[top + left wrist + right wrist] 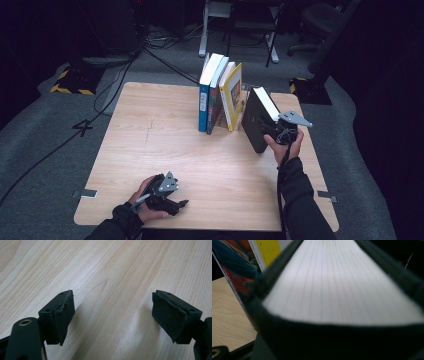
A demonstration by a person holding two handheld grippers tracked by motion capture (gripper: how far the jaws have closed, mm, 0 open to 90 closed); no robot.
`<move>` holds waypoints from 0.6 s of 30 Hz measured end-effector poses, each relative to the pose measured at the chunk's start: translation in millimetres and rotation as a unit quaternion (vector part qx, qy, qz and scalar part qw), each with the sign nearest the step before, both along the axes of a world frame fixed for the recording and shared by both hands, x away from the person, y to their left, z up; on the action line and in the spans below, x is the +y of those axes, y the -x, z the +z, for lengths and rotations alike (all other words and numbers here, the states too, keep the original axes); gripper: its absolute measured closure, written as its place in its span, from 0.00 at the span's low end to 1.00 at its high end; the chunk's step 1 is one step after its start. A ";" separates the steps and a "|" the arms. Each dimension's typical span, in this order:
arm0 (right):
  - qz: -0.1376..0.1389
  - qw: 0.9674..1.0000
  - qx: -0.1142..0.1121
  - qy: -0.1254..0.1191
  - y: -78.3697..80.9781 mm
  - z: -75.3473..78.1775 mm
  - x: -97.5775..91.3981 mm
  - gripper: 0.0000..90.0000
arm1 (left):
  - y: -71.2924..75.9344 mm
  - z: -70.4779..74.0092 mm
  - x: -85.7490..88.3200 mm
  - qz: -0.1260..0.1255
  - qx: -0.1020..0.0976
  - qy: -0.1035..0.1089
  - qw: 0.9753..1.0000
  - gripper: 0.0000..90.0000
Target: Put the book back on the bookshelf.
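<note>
Black covers and a white page edge marked the book (259,120) that the right gripper (277,129) held tilted above the right side of the counter (160,150), its top leaning away from the row of upright books (220,97) just to its left. The right gripper's fingers were clamped on the black book near its lower right edge; in the right gripper view the white page block (342,285) ran away from the camera between the two dark covers, with the yellow book (270,248) and a colourful cover (234,272) close beside it on the left.

What the coming move seemed to turn on: the row stood to the left of the held book and slightly farther from the person, and its end volume, the yellow book, leaned toward the gap between them. The black book's long axis ran up and away at a slant, not yet parallel to the standing spines, so it would likely need righting and a short push leftward to join the row. The right hand was by far the nearer one.

The left gripper (167,195) rested low at the near left of the counter, well apart from the books, its fingers (58,317) spread wide over bare wood with nothing between them
</note>
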State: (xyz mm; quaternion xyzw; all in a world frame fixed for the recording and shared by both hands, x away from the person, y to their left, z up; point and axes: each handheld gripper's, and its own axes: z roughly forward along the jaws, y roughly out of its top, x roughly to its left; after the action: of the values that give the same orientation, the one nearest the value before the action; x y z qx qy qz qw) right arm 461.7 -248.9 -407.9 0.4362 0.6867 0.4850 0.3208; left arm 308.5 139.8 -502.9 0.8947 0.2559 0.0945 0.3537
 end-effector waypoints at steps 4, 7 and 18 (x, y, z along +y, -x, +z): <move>0.003 1.000 -0.005 -0.006 -4.6 -4.5 2.5 0.47 | 0.0 0.0 0.1 -0.001 0.000 0.000 1.000 0.21; -0.005 1.000 -0.007 -0.009 -6.5 -5.5 4.7 0.48 | -0.2 -0.1 0.2 -0.001 0.000 0.001 1.000 0.21; -0.036 0.999 -0.011 -0.017 -16.9 7.9 5.6 0.58 | 0.0 0.0 0.5 -0.004 0.000 0.001 1.000 0.21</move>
State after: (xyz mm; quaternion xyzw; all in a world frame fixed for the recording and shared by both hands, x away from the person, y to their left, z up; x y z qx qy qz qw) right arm 478.7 -243.3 -400.0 0.4607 0.6587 0.4894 0.3382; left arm 308.5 140.3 -502.9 0.8954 0.2526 0.0927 0.3547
